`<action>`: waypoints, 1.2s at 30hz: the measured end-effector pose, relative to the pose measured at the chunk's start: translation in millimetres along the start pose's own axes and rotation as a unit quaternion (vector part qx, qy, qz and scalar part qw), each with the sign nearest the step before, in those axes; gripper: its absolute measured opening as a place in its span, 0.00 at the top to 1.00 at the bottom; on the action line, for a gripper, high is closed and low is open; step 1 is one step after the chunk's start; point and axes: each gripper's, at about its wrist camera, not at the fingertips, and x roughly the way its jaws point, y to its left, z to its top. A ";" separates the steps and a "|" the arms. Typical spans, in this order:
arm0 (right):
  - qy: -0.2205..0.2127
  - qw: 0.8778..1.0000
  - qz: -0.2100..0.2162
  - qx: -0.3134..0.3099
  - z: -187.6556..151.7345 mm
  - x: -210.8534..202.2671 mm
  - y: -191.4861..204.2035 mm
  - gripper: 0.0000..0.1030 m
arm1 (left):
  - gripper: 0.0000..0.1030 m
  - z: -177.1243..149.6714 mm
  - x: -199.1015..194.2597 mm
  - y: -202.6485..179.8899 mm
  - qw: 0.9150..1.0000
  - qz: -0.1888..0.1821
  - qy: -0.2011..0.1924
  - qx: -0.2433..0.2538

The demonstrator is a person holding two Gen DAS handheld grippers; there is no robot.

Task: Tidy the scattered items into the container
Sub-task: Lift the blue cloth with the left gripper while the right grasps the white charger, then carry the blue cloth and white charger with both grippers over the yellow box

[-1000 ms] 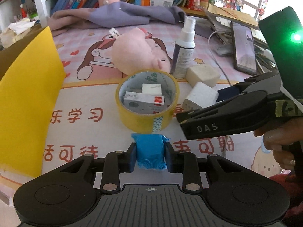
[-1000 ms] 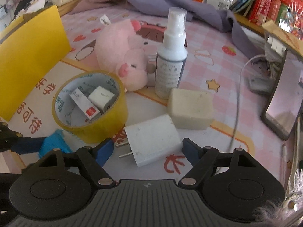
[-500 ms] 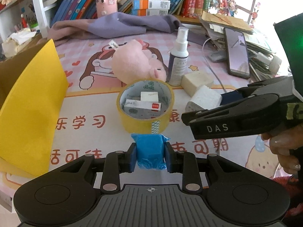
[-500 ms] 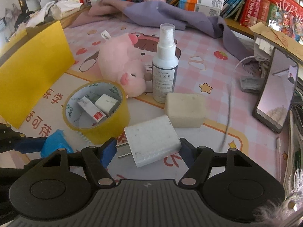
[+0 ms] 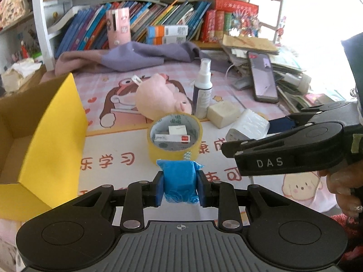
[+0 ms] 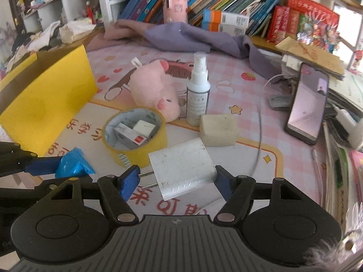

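Left wrist: left gripper (image 5: 180,187) clamped tight on a blue wrapped packet (image 5: 179,181), both pads pressing its sides, packet lifted off the mat. Yellow tape roll (image 5: 174,138) just beyond it, flat on the mat, two small white boxes (image 5: 174,135) inside its ring. Yellow cardboard box (image 5: 53,133) open at left, near flap upright. Right gripper (image 5: 281,127) comes in from the right, white charger (image 5: 249,125) between its pads; a hand (image 5: 344,185) on its handle

Right wrist: right gripper (image 6: 177,181) about half open, pads against both sides of the white charger (image 6: 182,170), prongs pointing left, charger clear of the mat. Beige block (image 6: 219,130), spray bottle (image 6: 198,90) upright and pink plush pig (image 6: 156,90) sit behind, close together. Phone (image 6: 308,104) propped at right
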 end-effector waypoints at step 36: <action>-0.060 0.997 -0.043 0.022 -81.8 -105.7 205.1 0.33 | 0.74 -119.9 -157.4 109.6 0.998 -0.015 -0.055 0.015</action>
